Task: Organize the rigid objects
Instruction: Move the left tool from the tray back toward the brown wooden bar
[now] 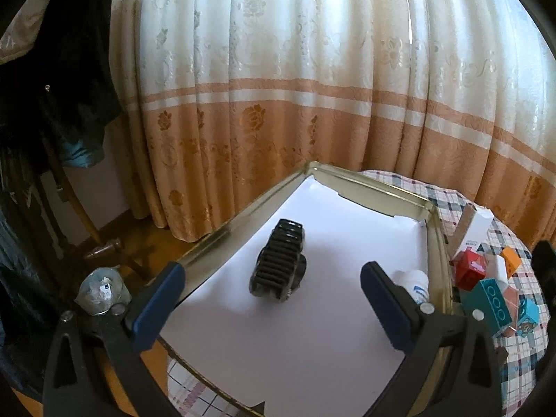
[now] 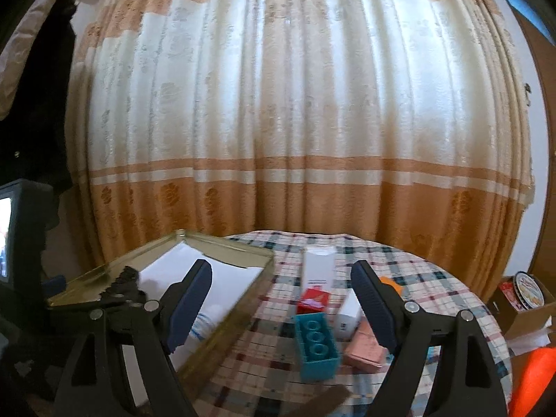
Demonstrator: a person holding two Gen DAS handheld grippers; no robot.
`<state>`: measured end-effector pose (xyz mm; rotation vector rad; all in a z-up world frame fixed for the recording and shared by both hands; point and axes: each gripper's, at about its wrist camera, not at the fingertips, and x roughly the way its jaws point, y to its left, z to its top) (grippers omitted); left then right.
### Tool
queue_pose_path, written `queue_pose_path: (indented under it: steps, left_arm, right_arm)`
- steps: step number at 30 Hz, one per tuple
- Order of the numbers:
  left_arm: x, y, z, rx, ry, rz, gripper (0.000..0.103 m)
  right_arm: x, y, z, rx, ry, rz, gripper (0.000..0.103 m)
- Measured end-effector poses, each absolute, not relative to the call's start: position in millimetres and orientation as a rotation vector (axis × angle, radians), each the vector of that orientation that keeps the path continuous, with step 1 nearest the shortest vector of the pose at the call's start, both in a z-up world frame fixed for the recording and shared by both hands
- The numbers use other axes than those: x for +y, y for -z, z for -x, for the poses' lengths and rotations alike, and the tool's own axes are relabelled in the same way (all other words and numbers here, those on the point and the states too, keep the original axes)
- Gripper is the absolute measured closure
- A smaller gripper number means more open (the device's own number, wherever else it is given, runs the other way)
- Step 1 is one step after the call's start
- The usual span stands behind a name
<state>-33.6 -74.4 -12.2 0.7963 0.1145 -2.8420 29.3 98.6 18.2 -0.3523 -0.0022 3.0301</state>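
Note:
A black ribbed object [image 1: 279, 260] lies in a gold metal tray [image 1: 215, 239] lined with white paper. My left gripper [image 1: 274, 309] is open and empty, just above and in front of it. A white bottle [image 1: 415, 283] lies in the tray by the right finger. My right gripper [image 2: 281, 307] is open and empty above a teal box [image 2: 316, 344] on the plaid table. Around it are a red box [image 2: 312, 300], a pink box [image 2: 365, 347], a tall white box [image 2: 318, 264] and a small white box [image 2: 349, 312]. The tray [image 2: 239, 316] lies to its left.
The round table has a plaid cloth [image 2: 434, 278] and stands against a cream and orange curtain [image 1: 278, 87]. An orange box [image 1: 510, 257] and another teal box [image 1: 530, 314] lie right of the tray. A cardboard box [image 2: 521, 299] sits off the table's right.

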Motion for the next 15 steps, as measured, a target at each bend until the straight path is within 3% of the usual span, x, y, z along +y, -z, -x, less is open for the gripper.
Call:
queue_pose_path:
  steps: [15]
  left_arm:
    - [-58, 11, 28, 0.066, 2.881, -0.789, 0.001]
  right_arm:
    - [153, -22, -42, 0.05, -2.87, 0.322, 0.019]
